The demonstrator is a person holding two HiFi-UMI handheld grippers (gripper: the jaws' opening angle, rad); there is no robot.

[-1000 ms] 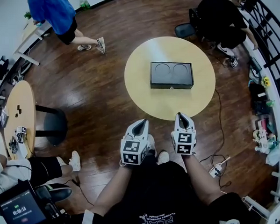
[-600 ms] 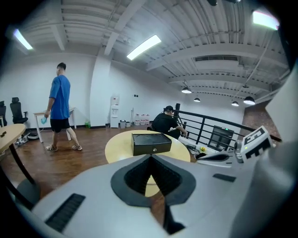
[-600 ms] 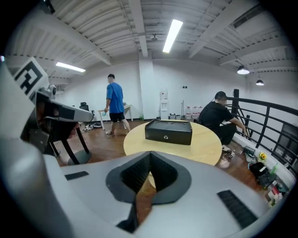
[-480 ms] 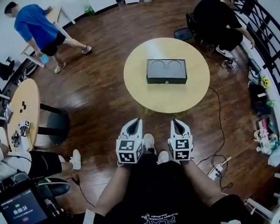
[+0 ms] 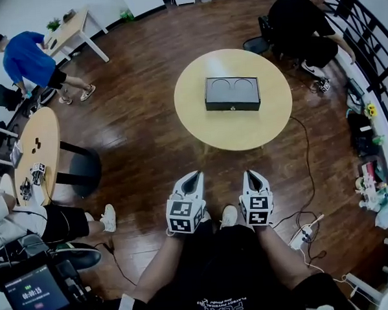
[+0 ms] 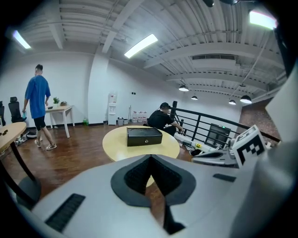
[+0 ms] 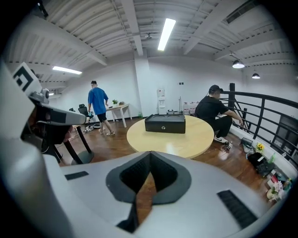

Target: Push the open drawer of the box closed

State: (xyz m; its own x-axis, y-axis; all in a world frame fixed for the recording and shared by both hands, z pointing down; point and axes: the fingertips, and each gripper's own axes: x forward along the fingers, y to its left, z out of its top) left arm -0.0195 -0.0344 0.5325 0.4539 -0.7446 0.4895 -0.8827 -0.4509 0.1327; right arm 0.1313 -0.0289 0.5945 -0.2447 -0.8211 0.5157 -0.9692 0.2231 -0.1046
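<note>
Black box (image 5: 232,94) (drawer flush) on table (image 5: 202,121); left tongs (image 5: 194,176), right tongs (image 5: 249,174) pinched.

Round table (image 5: 235,132), blue-shirted person (image 5: 30,60)

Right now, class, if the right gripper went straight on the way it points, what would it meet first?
The right gripper would probably meet the round table first; the black box sits beyond. Open floor lies between; depth is unclear.

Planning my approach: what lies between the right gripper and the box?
Head view: only wood floor, then bare tabletop, between right gripper and box.
</note>
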